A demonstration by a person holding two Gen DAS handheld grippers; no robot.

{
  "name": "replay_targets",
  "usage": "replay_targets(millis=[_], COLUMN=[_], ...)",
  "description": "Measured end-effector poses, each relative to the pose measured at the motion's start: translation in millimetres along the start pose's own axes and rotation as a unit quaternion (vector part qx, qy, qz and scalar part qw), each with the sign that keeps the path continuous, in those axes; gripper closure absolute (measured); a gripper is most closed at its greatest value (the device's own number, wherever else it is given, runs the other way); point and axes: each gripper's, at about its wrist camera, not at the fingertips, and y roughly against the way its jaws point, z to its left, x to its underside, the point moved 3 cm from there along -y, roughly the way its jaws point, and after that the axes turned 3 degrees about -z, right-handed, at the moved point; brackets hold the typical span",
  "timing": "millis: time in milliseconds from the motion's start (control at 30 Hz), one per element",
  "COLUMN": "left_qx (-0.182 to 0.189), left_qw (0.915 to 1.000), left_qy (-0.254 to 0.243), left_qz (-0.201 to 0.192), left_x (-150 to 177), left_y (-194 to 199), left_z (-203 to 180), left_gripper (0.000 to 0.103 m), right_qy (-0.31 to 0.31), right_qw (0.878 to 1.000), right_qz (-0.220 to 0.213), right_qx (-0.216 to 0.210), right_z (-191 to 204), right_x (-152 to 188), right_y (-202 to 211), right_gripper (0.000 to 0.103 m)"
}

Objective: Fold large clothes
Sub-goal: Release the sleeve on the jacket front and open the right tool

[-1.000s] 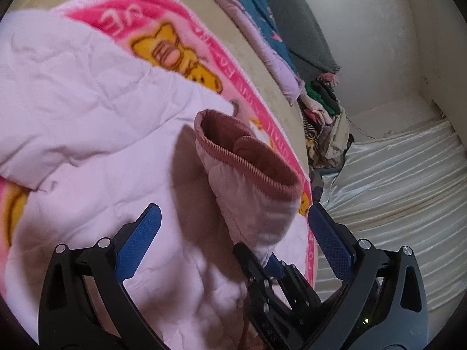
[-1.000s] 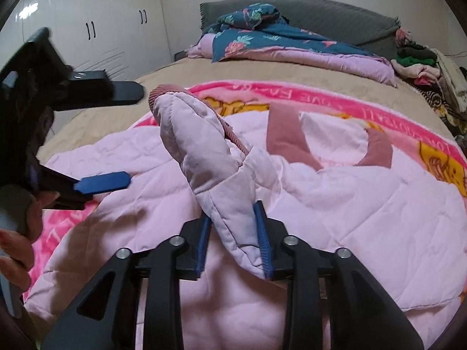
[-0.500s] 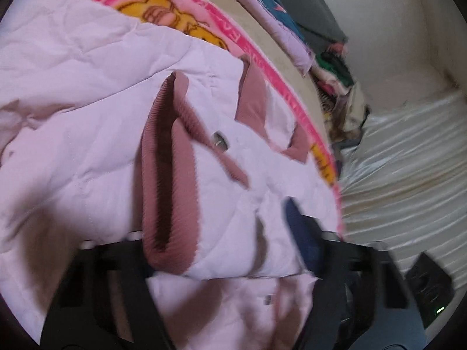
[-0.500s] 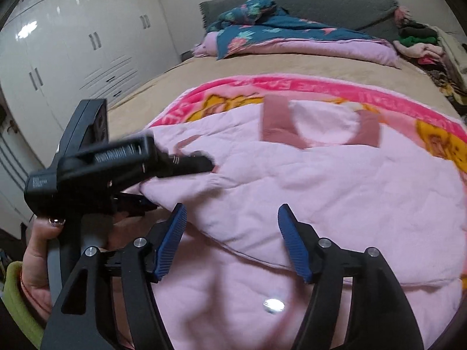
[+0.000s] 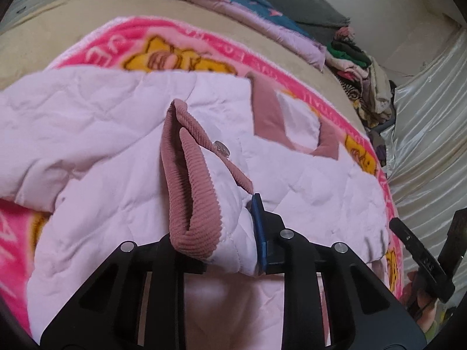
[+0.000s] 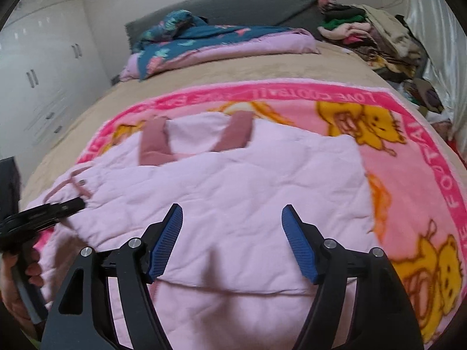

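The left wrist view looks close down on the sleeve (image 5: 210,204) of a pale pink quilted jacket (image 5: 102,145), with its ribbed dusty-pink cuff (image 5: 186,186) and a small snap button (image 5: 221,148) plain to see; the right wrist view shows that cuff only as a small blur at the far left, but takes in the whole jacket (image 6: 233,198) spread flat on a bright pink cartoon blanket (image 6: 408,175) over a beige bed (image 6: 292,67), with a folded blue floral quilt (image 6: 204,43) and a heap of clothes (image 6: 364,29) at the far end. The left gripper (image 5: 216,233) has just been closing and is now clamped on the sleeve just behind the cuff, fabric bunched between its blue pads. The right gripper (image 6: 232,245) has just been opening; its jaws stand well apart over the near middle of the jacket with nothing between them, and whether they touch the cloth below cannot be told. In the right view a hand (image 6: 17,285) at the near left edge holds the left gripper's handle.
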Motion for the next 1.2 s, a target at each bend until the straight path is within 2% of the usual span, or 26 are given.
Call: replay_targets(millis=[300, 400, 433, 567, 733, 833, 933, 1033, 1067, 1100, 1200], left_qx=[-0.043, -0.069, -0.082, -0.074, -0.094, -0.097, -0.101, -0.101, -0.099, -0.103, -0.112], left_qw=[0.9987, 0.9971, 0.9959, 0.9968, 0.9945, 0.9944, 0.9943, 0.9945, 0.9949, 0.9945, 0.9934], left_qy=[-0.026, -0.032, -0.037, -0.028, -0.043, -0.039, -0.034, -0.027, -0.022, -0.02, -0.021], left_qz=[0.003, 0.003, 0.001, 0.01, 0.011, 0.014, 0.009, 0.003, 0.002, 0.001, -0.007], left_x=[4, 3, 3, 5, 8, 8, 6, 4, 3, 3, 1], left_y=[-8, -8, -7, -7, -7, -7, 0, 7, 9, 11, 18], left_z=[1, 5, 6, 10, 8, 10, 12, 14, 16, 17, 18], left_gripper=[0.073, 0.058, 0.057, 0.055, 0.044, 0.043, 0.038, 0.037, 0.033, 0.019, 0.015], right_qy=[-0.033, -0.04, -0.044, -0.057, -0.065, -0.064, -0.067, -0.06, -0.059, -0.058, -0.064], right_qw=[0.997, 0.995, 0.995, 0.994, 0.994, 0.994, 0.994, 0.995, 0.995, 0.995, 0.995], right_qz=[0.06, 0.075, 0.077, 0.081, 0.079, 0.075, 0.073, 0.07, 0.068, 0.067, 0.061], right_qx=[0.026, 0.045, 0.045, 0.045, 0.047, 0.05, 0.044, 0.047, 0.049, 0.051, 0.046], right_z=[-32, -45, -49, -56, -58, -57, -55, -47, -45, -43, -38], right_x=[8, 14, 16, 23, 27, 27, 26, 26, 26, 25, 23], right_y=[-35, -45, -47, -54, -59, -57, -53, -49, -48, -46, -42], right_gripper=[0.03, 0.029, 0.029, 0.029, 0.028, 0.027, 0.018, 0.007, 0.005, 0.005, 0.005])
